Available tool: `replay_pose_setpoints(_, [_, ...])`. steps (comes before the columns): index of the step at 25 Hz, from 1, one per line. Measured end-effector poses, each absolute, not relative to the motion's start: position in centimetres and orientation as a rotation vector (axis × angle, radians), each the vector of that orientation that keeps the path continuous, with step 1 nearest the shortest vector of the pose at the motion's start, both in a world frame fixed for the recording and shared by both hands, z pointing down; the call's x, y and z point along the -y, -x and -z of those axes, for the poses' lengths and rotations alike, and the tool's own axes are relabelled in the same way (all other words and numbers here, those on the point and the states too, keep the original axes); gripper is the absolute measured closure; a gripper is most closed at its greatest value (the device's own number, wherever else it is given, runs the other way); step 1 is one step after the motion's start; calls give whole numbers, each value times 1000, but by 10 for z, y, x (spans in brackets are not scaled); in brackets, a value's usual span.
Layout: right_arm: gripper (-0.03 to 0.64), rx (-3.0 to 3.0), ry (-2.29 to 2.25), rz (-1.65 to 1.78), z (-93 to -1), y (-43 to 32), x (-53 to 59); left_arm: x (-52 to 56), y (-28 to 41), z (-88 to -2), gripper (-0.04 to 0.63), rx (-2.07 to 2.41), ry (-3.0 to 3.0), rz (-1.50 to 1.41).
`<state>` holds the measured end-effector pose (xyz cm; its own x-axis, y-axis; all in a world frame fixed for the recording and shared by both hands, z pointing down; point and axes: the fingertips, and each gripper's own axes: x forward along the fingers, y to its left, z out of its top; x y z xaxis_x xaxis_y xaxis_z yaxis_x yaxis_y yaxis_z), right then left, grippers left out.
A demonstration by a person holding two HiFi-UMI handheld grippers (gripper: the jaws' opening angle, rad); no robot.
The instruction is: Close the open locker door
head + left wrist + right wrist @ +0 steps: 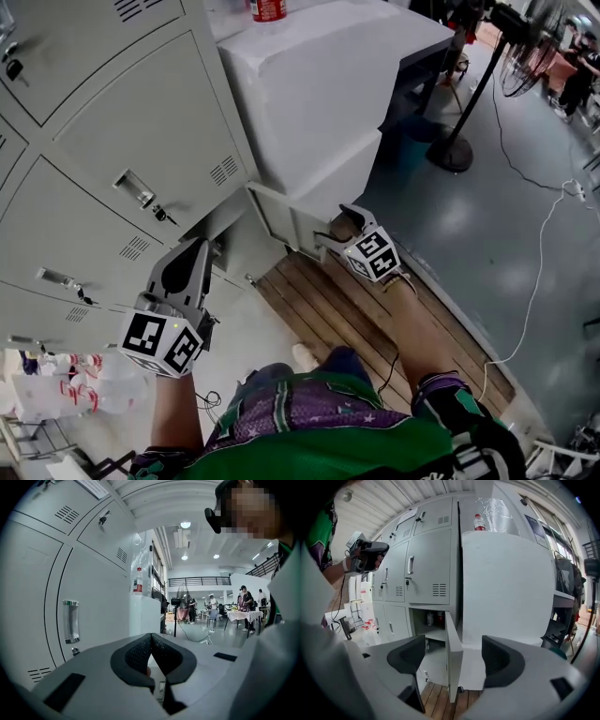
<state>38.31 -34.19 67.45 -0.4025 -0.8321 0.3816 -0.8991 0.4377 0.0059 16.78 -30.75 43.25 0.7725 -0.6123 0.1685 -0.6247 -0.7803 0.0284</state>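
the open locker door (pixel 452 656) is on the bottom row, swung out edge-on toward me. it stands between its own compartment (pixel 431 625) and the big white cabinet (pixel 506 588) beside the lockers. my right gripper (pixel 336 228) is low and close to the door's free edge with its fingers wide apart. nothing is clamped, and the edge lines up with the gap between them. i cannot tell from either view whether a pad touches the panel yet.

my main worry is that gap. if i push straight ahead, the thin edge may slide between the fingers and i get no sideways shove on the panel. a finger could also hook the edge and drag the door further out toward the white cabinet, where room looks tight.

a hard swing could make the door bounce back off the frame instead of latching. small bottles (pixel 430 618) stand on the shelf inside, seemingly well back, though i can't judge whether they clear the door.

my left gripper (pixel 150 636) hangs by the upper lockers (pixel 93 597), fingertips together and empty. it could knock a handle (pixel 71 620) if i lean in carelessly. the wooden boards (pixel 319 300) under the door may snag my footing.
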Motion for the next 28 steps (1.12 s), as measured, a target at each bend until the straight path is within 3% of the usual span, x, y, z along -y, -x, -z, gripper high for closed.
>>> replay_pose_setpoints(8, [357, 2369, -1462, -365, -699, -395, 352, 312, -165, -436, 575, 1019, -2871, -256])
replay_pose_setpoints(14, [508, 2394, -1430, -345, -701, -395, 354, 315, -161, -438, 575, 1017, -2867, -264])
replay_pose_setpoints(28, [523, 2423, -1352, -352, -702, -366, 337, 305, -146, -439, 575, 1014, -2855, -243])
